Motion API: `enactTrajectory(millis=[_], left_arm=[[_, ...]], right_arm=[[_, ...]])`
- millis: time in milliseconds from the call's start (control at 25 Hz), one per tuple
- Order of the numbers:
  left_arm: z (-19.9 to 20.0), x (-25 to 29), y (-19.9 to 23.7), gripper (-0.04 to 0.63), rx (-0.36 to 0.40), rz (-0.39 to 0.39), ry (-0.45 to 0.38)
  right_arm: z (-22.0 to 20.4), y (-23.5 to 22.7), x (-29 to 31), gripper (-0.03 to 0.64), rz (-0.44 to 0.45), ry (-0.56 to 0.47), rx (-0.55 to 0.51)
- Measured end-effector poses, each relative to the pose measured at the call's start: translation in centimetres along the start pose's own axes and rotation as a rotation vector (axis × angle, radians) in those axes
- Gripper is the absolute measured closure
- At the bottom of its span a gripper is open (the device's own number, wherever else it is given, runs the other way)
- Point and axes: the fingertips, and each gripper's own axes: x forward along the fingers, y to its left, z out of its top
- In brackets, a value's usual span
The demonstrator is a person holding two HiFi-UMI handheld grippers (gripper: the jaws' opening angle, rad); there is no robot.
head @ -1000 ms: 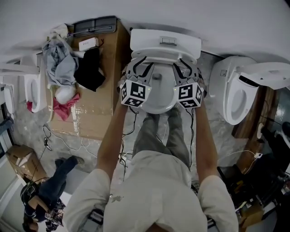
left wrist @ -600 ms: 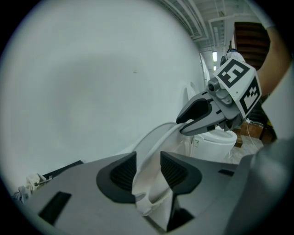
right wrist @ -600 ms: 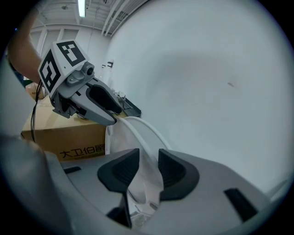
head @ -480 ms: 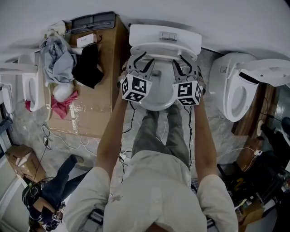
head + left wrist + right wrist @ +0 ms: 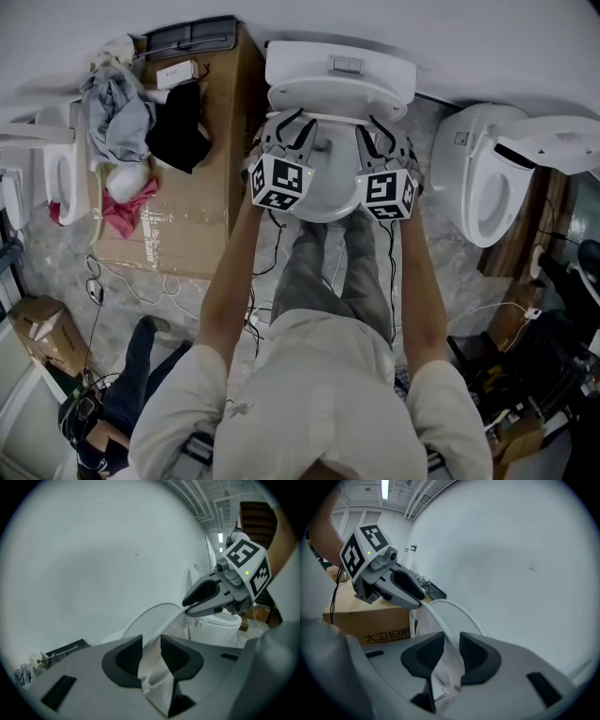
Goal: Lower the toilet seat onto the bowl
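Note:
The white toilet (image 5: pixel 339 70) stands against the wall in the head view, its seat (image 5: pixel 323 187) between my two grippers. My left gripper (image 5: pixel 286 131) holds the seat's left rim and my right gripper (image 5: pixel 382 136) its right rim. In the left gripper view the left gripper (image 5: pixel 151 651) has the thin white seat rim (image 5: pixel 154 616) filling the gap between its pads. My right gripper (image 5: pixel 451 651) grips the seat rim (image 5: pixel 450 609) the same way. The seat stands raised, arching up toward the wall. Both pairs of jaws are closing on the rim.
A cardboard box (image 5: pixel 202 216) with clothes (image 5: pixel 122 117) on it stands left of the toilet. Another toilet (image 5: pixel 487 187) stands at the right and one more (image 5: pixel 56 178) at the far left. Cables (image 5: pixel 112 291) lie on the floor. A person (image 5: pixel 122 394) crouches at lower left.
Both grippers stay on the seat's two sides with only a slight shift toward the tank. The person at lower left has moved further down the frame.

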Motion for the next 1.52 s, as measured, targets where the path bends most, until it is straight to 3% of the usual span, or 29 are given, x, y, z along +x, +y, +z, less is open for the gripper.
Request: enactTrajectory(millis=[1000,1520], left_arm=[[-2.9,-3.8,-4.1,0.46,0.001,-0.013,0.045],[-6.0,-6.5,-7.2,0.451,-0.029,0.024,0.105]], right_arm=[[-2.3,4.4,-4.1,0.506,0.036,-0.011,-0.007],[-4.6,8.6,-6.6,0.505,0.122,-0.022,-0.034]])
